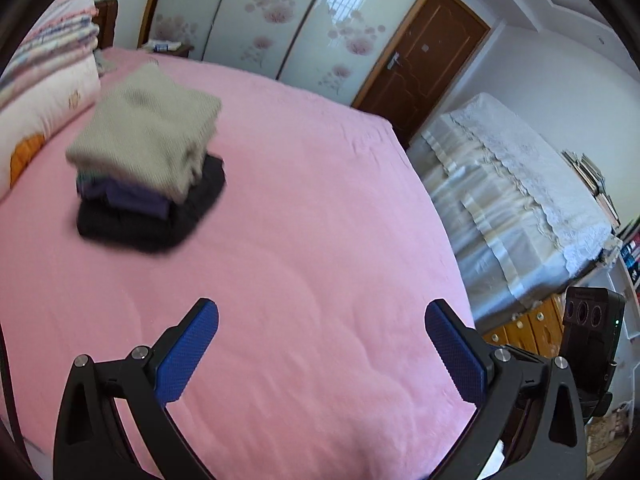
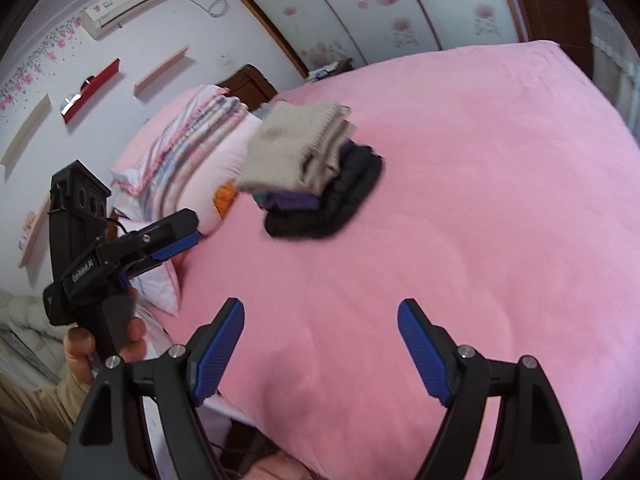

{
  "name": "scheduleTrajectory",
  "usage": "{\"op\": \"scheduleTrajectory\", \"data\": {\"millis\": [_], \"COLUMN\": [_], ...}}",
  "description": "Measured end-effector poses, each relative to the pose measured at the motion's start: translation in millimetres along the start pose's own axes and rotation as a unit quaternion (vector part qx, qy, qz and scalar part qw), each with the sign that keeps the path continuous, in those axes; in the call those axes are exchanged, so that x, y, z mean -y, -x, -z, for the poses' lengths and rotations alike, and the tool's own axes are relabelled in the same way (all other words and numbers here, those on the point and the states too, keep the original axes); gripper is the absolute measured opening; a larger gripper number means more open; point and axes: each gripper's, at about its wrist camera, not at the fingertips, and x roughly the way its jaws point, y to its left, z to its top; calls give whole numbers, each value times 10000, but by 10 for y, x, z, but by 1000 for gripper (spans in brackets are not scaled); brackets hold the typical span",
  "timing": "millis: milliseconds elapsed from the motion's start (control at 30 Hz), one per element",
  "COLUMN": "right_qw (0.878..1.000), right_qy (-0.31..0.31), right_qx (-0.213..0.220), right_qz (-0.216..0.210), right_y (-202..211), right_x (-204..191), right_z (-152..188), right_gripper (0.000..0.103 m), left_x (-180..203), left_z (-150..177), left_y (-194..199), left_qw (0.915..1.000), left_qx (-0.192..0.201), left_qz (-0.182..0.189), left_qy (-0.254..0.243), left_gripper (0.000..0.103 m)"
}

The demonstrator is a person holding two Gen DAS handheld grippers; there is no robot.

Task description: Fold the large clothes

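Note:
A stack of folded clothes sits on the pink bed (image 1: 320, 216): a beige knit garment (image 1: 148, 132) on top, a purple one (image 1: 132, 198) under it, a black one (image 1: 160, 224) at the bottom. The stack also shows in the right wrist view (image 2: 308, 156), on the bed (image 2: 480, 200). My left gripper (image 1: 322, 312) is open and empty, above bare sheet, well short of the stack. My right gripper (image 2: 320, 308) is open and empty above the bed's near part. The left gripper shows from the side in the right wrist view (image 2: 180, 232), held in a hand.
Folded quilts and pillows (image 1: 44, 76) lie at the bed's head, beside the stack. A covered low piece of furniture (image 1: 516, 196) stands beyond the bed's far side. A flowered wardrobe (image 1: 280, 12) and a brown door (image 1: 424, 60) are behind. Wall shelves (image 2: 88, 92) hang over the headboard.

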Motion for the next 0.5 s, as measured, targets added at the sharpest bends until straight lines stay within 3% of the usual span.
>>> {"op": "scheduleTrajectory", "data": {"millis": [167, 300, 500], "right_qw": [9961, 9949, 9920], "right_qy": [374, 240, 12], "right_qx": [101, 434, 847], "right_qz": [789, 882, 934], "right_y": [254, 202, 10], "right_x": [136, 255, 340], "right_z": [596, 942, 1302], "right_gripper": [80, 80, 80], "left_x": [225, 302, 257], "left_z": [691, 1155, 1534], "left_y": [-120, -284, -461], "left_qw": [9992, 9966, 9932], "left_qx": [-36, 125, 201], "left_qz": [-409, -726, -1066], "left_qy": [-34, -381, -417], "left_gripper": [103, 103, 103]}}
